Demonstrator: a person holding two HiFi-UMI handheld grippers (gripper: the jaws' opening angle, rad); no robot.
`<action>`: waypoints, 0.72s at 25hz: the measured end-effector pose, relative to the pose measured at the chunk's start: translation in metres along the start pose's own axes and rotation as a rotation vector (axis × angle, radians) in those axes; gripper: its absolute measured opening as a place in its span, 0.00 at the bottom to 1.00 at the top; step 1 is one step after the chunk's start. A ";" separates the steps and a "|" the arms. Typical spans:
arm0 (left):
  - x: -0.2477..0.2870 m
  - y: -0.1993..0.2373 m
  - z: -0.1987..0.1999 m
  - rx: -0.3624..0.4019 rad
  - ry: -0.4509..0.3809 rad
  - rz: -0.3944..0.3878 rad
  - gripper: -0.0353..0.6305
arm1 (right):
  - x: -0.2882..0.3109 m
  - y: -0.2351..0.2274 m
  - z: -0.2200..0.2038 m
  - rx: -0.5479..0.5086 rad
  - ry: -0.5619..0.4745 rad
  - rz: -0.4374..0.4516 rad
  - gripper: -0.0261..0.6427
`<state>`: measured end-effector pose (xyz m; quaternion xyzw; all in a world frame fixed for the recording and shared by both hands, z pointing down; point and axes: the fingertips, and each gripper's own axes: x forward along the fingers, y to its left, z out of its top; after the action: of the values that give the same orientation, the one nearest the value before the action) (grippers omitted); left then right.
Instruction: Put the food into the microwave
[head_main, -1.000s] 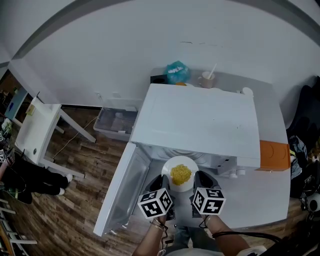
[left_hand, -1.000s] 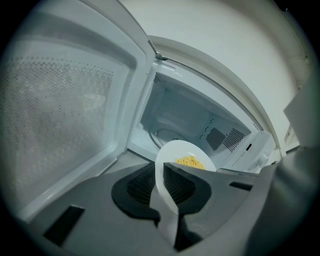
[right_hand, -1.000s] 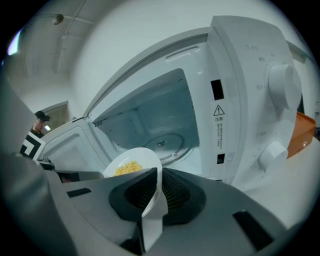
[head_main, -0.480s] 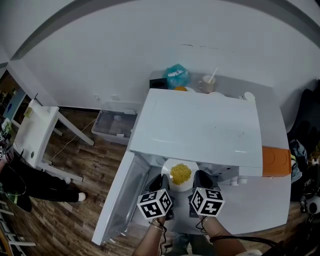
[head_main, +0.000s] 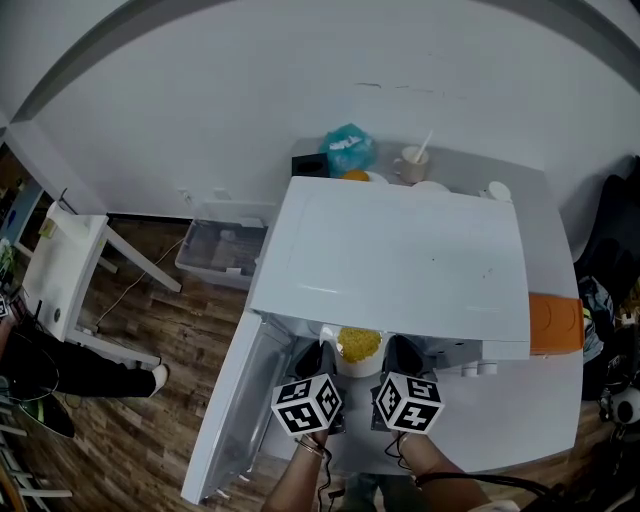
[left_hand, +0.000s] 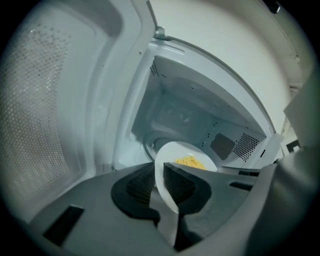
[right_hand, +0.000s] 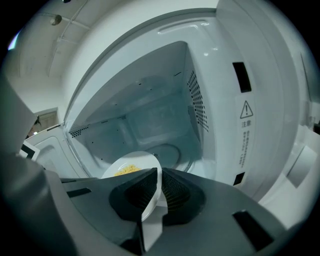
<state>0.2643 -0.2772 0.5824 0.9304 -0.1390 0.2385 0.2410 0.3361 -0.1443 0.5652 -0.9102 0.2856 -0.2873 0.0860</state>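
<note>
A white plate (head_main: 358, 362) with a heap of yellow food (head_main: 359, 344) hangs at the mouth of the white microwave (head_main: 400, 250), half under its top edge. My left gripper (head_main: 312, 362) is shut on the plate's left rim and my right gripper (head_main: 396, 358) on its right rim. In the left gripper view the plate (left_hand: 172, 155) stands between the jaws with the food (left_hand: 190, 162) beyond, before the turntable (left_hand: 152, 145). The right gripper view shows the plate (right_hand: 135, 165) pinched by its rim, with the cavity (right_hand: 150, 115) behind.
The microwave door (head_main: 235, 410) swings open to the left. On the counter behind the microwave are a teal bag (head_main: 349, 150), a cup with a spoon (head_main: 412, 160) and an orange thing (head_main: 553, 325) at the right. A clear bin (head_main: 220, 250) sits on the wood floor at the left.
Both grippers have carried the plate forward, from in front of the opening to partly under the microwave's top edge. The head view has shifted slightly.
</note>
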 end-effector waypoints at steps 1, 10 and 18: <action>0.001 -0.001 0.002 0.020 -0.007 0.005 0.14 | 0.002 -0.001 0.001 0.003 -0.005 -0.005 0.09; 0.019 -0.002 0.017 0.027 -0.047 -0.021 0.13 | 0.020 -0.004 0.012 0.017 -0.044 -0.027 0.09; 0.028 0.001 0.020 0.073 -0.074 0.020 0.14 | 0.029 -0.005 0.007 0.012 -0.048 -0.041 0.09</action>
<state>0.2950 -0.2923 0.5820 0.9454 -0.1484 0.2110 0.1991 0.3618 -0.1569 0.5743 -0.9220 0.2628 -0.2687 0.0926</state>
